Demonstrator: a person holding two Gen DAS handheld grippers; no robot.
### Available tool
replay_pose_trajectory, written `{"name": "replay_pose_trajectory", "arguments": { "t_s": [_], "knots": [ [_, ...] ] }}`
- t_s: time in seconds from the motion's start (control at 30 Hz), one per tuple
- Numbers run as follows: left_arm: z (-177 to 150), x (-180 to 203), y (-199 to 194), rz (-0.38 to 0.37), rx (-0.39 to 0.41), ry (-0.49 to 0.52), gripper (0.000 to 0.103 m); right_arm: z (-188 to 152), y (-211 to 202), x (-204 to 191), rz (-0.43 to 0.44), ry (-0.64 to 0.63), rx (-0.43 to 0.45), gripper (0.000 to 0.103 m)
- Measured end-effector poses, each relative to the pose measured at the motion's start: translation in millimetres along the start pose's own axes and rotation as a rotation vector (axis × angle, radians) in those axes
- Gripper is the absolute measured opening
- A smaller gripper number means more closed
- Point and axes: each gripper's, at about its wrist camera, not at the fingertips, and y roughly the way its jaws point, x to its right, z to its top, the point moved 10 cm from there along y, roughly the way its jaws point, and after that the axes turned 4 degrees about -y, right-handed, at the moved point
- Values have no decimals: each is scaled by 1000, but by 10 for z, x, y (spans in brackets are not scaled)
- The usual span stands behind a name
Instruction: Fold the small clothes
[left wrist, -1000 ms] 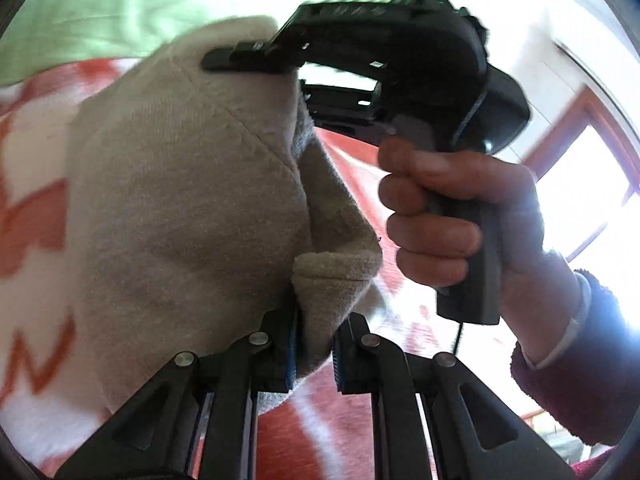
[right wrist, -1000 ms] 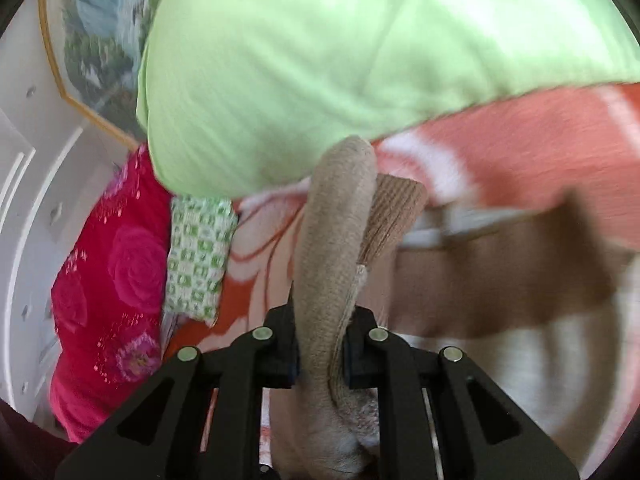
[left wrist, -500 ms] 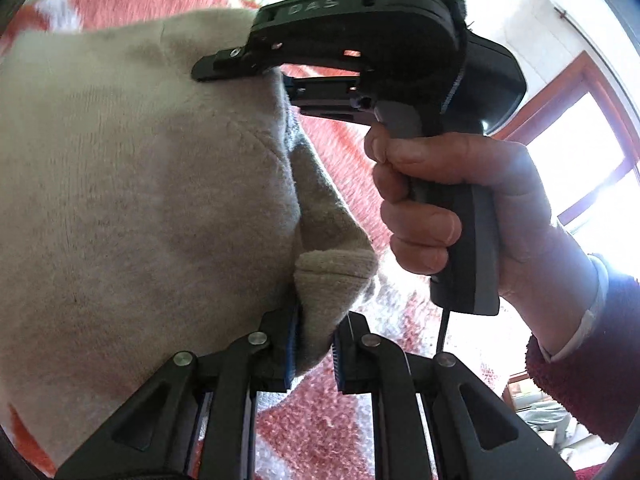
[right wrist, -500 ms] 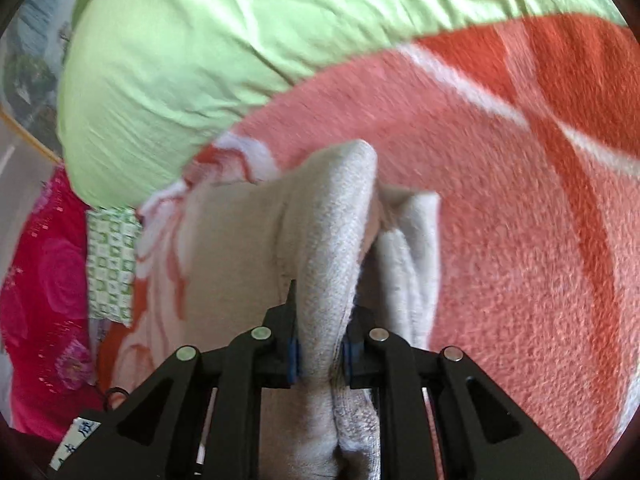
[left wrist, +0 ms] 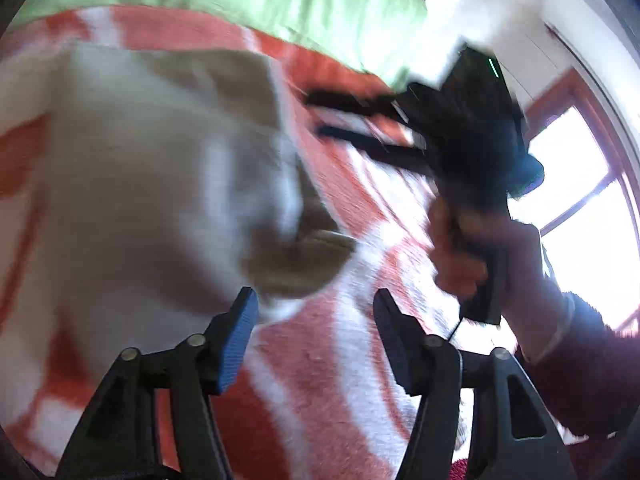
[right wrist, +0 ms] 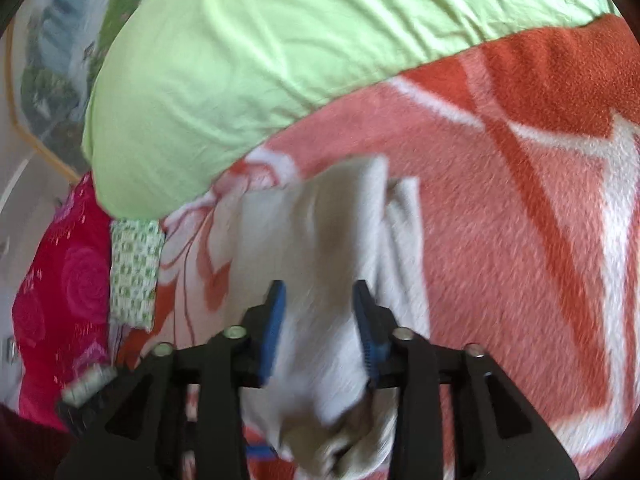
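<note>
A small beige knit garment point(left wrist: 152, 184) lies on the red and white blanket point(left wrist: 320, 380), blurred by motion. My left gripper point(left wrist: 316, 312) is open, its blue pads point(left wrist: 236, 332) spread just short of the garment's near corner. In the right wrist view the same garment point(right wrist: 320, 240) lies between and beyond my right gripper point(right wrist: 320, 316), which is open with the cloth loose between the pads. The right gripper also shows in the left wrist view point(left wrist: 360, 128), held in a hand at the garment's far right edge.
A light green pillow point(right wrist: 280, 60) lies along the back of the bed. A pink rose-patterned cushion point(right wrist: 60, 288) and a green-checked cloth point(right wrist: 134, 276) sit at the left. A bright window point(left wrist: 580, 200) is at the right. The blanket point(right wrist: 520, 240) stretches right.
Both grippers have opened and let go of the beige garment, which now lies on the blanket. Both have drawn back a little from it.
</note>
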Motion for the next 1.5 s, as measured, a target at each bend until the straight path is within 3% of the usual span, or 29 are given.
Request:
{"name": "replay_pose_trajectory", "arguments": {
  "t_s": [0.13,0.27,0.33,0.37,0.4,0.5,0.57,0.67,0.83,0.93,1.0,1.07,1.27,1.4,1.5],
  "knots": [
    [264,-832,-295,154,85,-167,73,-223,191,71,-21,41,-29,62],
    [349,-1428,-280,167,120,-346,73,-390,423,63,-33,44,-77,61],
    [381,-1613,-188,167,97,-398,73,-453,504,113,-66,61,-106,38],
    [370,-1662,-99,163,83,-418,73,-439,475,140,-60,97,-109,20],
    [388,-1662,-80,153,81,-424,73,-382,378,129,-42,117,-80,18],
    [357,-1425,18,142,84,-376,73,-167,-21,66,-17,95,25,11],
    [305,-1338,172,160,65,-348,73,-177,-62,174,-71,76,14,11],
    [258,-1333,236,170,36,-361,73,-384,225,452,-192,21,-58,11],
    [291,-1381,100,163,48,-373,73,-343,224,444,-176,35,-14,24],
    [288,-1353,-141,157,68,-368,73,-254,102,434,-193,33,19,43],
    [359,-1380,-214,152,81,-370,74,-172,51,442,-211,17,39,66],
    [446,-1421,-232,156,90,-374,75,-86,70,435,-210,8,51,75],
    [1009,-1661,-213,197,150,-404,75,112,481,575,-185,30,-4,75],
    [1191,-1943,-11,268,94,-408,71,186,677,812,-208,68,-41,74],
    [1258,-1939,12,283,90,-380,70,232,700,824,-212,59,-35,73]
  ]
}}
